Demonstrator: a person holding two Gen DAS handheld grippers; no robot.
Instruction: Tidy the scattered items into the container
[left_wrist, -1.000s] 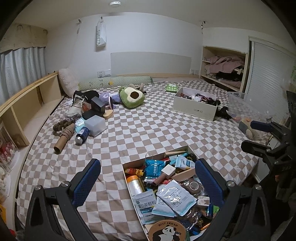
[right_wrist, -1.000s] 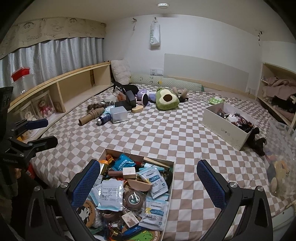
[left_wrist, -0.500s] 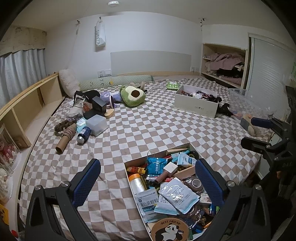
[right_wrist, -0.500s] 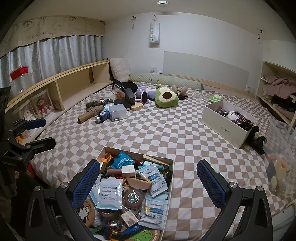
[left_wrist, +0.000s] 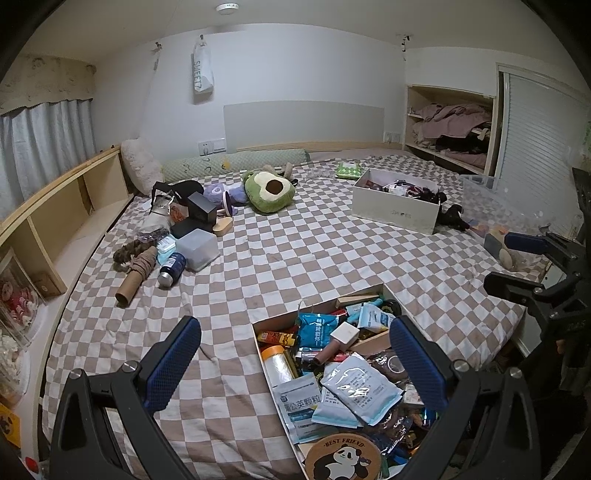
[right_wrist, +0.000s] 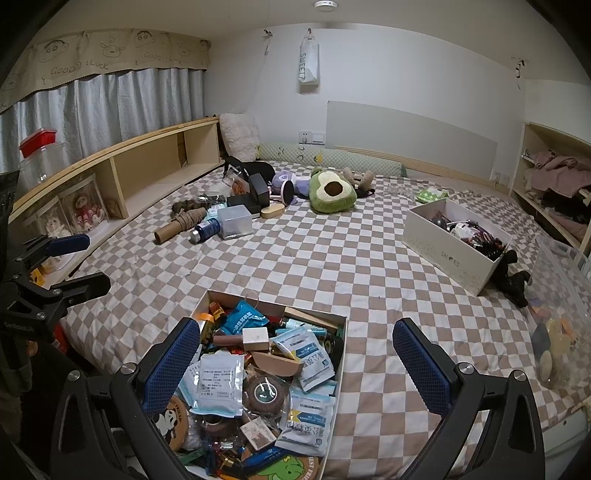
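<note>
An open cardboard box (left_wrist: 258, 339) crammed with packets, tape rolls and small packs sits on the checkered bed, right under both grippers. My left gripper (left_wrist: 295, 363) hovers over the box's left half, open and holding nothing. Over the same box (right_wrist: 273, 300) my right gripper (right_wrist: 295, 363) also stands open and empty. Loose items lie far off at the back left: a cardboard tube (left_wrist: 135, 273), a blue bottle (left_wrist: 171, 267), a translucent plastic box (left_wrist: 197, 249), a black box (left_wrist: 201, 214) and an avocado plush (left_wrist: 269, 190).
A white shoebox (left_wrist: 395, 214) holding odds and ends stands at the back right, with a clear plastic bin (right_wrist: 561, 295) beyond it. Wooden shelving (right_wrist: 147, 173) runs along the left bed edge. A wide stretch of checkered sheet (right_wrist: 325, 258) separates the cardboard box from the clutter.
Both views have only drifted slightly. The grippers stay open and nothing on the bed has moved.
</note>
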